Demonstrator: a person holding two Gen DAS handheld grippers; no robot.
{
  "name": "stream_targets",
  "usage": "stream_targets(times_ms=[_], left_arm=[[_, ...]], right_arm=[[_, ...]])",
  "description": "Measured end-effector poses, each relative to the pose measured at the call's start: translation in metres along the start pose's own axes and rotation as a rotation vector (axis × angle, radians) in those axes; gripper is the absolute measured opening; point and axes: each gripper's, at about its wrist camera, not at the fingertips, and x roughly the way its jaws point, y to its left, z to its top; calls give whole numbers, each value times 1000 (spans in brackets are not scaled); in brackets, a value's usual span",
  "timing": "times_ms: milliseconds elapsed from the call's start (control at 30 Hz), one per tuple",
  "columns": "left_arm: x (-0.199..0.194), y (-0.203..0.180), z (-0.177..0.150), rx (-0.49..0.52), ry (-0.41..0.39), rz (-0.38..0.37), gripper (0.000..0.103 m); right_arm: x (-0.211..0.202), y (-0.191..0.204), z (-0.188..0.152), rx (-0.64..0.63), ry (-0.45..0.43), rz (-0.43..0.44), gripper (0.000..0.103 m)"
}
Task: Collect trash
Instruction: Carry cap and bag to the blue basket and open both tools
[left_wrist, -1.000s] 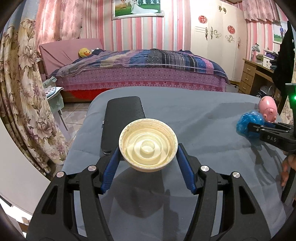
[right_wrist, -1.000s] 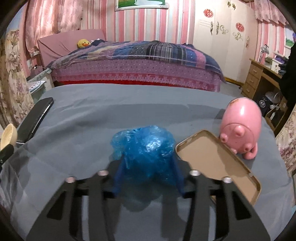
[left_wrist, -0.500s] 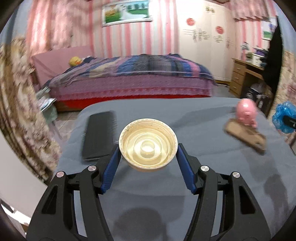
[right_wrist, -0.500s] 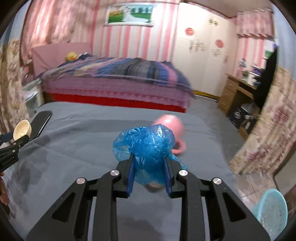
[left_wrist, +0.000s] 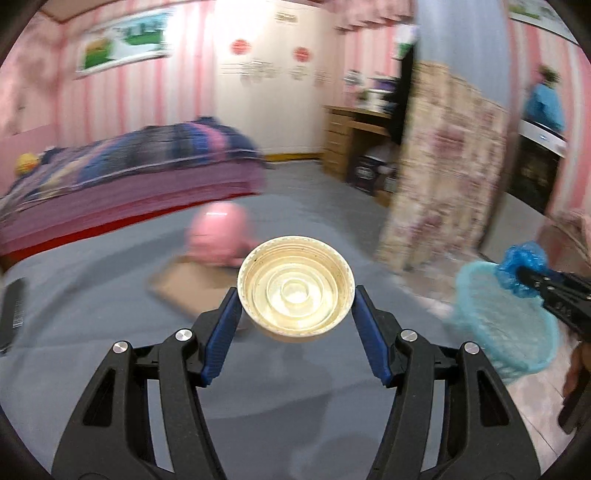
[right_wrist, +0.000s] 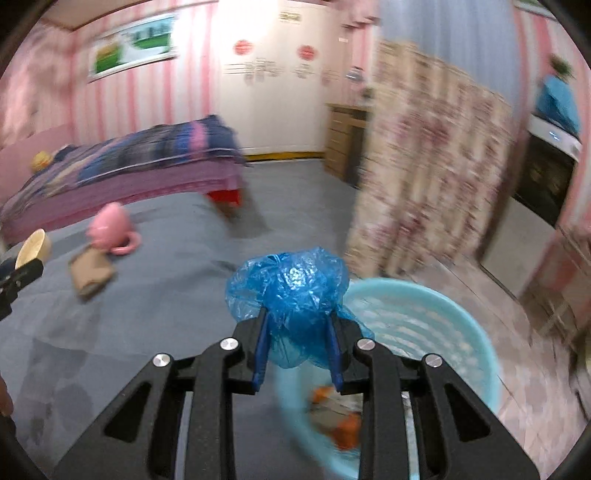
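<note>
**Both loads swinging toward the basket**

Swinging off the grey table (left_wrist: 92, 369) since a second ago, both views are now taking in the blue basket (right_wrist: 424, 314), unseen earlier. Some trash is already lying inside it; two pieces are travelling in. At 9 o'clock, the left gripper (left_wrist: 295, 314) is standing mid-wide, clamping the cream lid (left_wrist: 295, 291). At 3 o'clock, the right gripper (right_wrist: 295, 339), narrow and having just been closing, is squeezing the blue bag (right_wrist: 291, 288) over the basket's rim.
</note>
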Motion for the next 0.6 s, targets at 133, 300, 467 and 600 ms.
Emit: stream_targets(times_ms=[133,300,467,600], left_arm=[[25,-75,3,57,26,-128,60],[57,-151,1,130,65,-219,60],[87,-207,-4,197,104,-271,60],[102,-231,-5,238,126,-281,60]], right_arm=[[-1,-62,-11,63,-1,-69,27],[-2,-119,-20,116,-9,-108,27],[3,-152,-28,161,0,-122,27],[8,-165,-34,173,3,-130,27]])
